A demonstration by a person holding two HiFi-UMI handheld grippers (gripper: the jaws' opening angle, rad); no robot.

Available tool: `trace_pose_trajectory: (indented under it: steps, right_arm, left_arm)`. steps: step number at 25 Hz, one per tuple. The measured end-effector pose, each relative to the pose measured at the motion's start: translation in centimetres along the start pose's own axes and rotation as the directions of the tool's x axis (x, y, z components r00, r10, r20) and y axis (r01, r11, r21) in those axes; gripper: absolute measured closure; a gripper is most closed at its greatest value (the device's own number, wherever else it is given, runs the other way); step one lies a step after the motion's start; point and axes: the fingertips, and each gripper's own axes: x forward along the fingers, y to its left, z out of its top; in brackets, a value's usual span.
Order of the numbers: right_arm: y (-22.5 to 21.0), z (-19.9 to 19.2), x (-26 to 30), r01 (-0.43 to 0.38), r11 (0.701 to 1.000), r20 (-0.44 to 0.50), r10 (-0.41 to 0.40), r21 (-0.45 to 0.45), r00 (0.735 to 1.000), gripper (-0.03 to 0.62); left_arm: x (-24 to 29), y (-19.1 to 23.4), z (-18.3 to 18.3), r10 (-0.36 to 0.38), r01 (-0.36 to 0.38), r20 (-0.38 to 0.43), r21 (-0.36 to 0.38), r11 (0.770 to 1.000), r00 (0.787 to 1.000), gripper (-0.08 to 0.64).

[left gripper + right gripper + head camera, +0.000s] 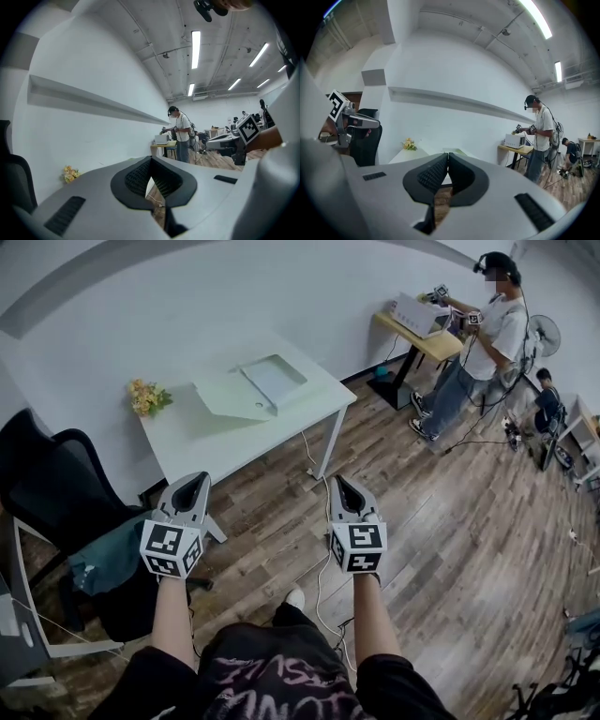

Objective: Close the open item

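Wooden floor (450,512) is seen under both tools. Open item (251,390) is laid flat on the white table (206,442), near its wall-side edge. Flowers (147,397) are set at the left corner. Left gripper (200,477) and right gripper (338,481) are held clenched, empty, well apart from the table.

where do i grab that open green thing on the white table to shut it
Probably the flat green flap, by its free edge farthest from the tray half, coming from the side by the flowers: it lies flat and seems hinged at the tray.
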Motion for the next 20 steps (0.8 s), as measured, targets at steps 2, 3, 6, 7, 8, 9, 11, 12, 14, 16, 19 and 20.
trace_pose_trajectory:
  steps: [2,3,6,7,8,9,11,12,14,16,19,20]
  right_arm:
    - [-2.0,0.0,1.9,-0.01,1.0,-0.006,0.01,0.011,1.0,0.568]
    - [-2.9,0.0,2.8,-0.013,1.0,-0.012,0.013,0.014,1.0,0.568]
    - [-5.4,0.3,5.4,-0.021,1.0,-0.025,0.021,0.01,0.999,0.568]
    - [-6.0,0.5,6.1,-0.025,1.0,-0.025,0.025,0.004,0.999,0.568]
    - [-6.6,0.6,6.7,-0.032,0.999,-0.025,0.032,-0.001,0.999,0.568]
    - [-7.0,0.5,7.2,-0.04,0.999,-0.027,0.04,-0.003,0.999,0.568]
    - [-7.7,0.4,8.0,-0.057,0.998,-0.028,0.056,-0.003,0.998,0.568]
    - [-8.0,0.4,8.4,-0.064,0.998,-0.028,0.064,-0.003,0.998,0.568]
    - [-8.4,0.5,9.4,-0.078,0.997,-0.022,0.078,0.004,0.997,0.568]
    - [-8.6,0.5,10.6,-0.085,0.996,-0.021,0.085,0.004,0.996,0.568]
    - [-8.9,0.1,12.6,-0.089,0.996,-0.031,0.09,0.012,0.995,0.568]
    - [-9.0,0.1,13.4,-0.091,0.996,-0.034,0.092,0.013,0.995,0.568]
  left_arm:
    - [2.5,-0.2,0.3,0.011,-0.01,-0.014,0.014,1.0,1.0,0.548]
    - [3.6,-0.2,0.4,0.02,-0.02,-0.02,0.02,1.0,1.0,0.548]
    - [6.3,0.2,1.1,0.057,-0.057,-0.022,0.009,0.998,0.998,0.548]
    - [7.0,0.4,1.4,0.068,-0.068,-0.019,0.002,0.998,0.998,0.548]
    - [7.6,0.5,1.5,0.077,-0.077,-0.018,-0.001,0.997,0.997,0.548]
    - [8.1,0.5,1.6,0.084,-0.084,-0.021,0.0,0.996,0.996,0.548]
    - [8.9,0.4,1.7,0.097,-0.096,-0.027,0.011,0.995,0.995,0.548]
    - [9.3,0.5,1.7,0.103,-0.102,-0.027,0.016,0.995,0.994,0.548]
    - [10.1,0.8,1.8,0.116,-0.115,-0.03,0.022,0.993,0.993,0.548]
    - [10.9,1.5,1.6,0.129,-0.128,-0.037,0.024,0.991,0.991,0.548]
    - [12.2,2.8,1.3,0.143,-0.142,-0.04,0.017,0.99,0.989,0.548]
    - [12.7,3.2,1.3,0.146,-0.146,-0.039,0.015,0.989,0.989,0.548]
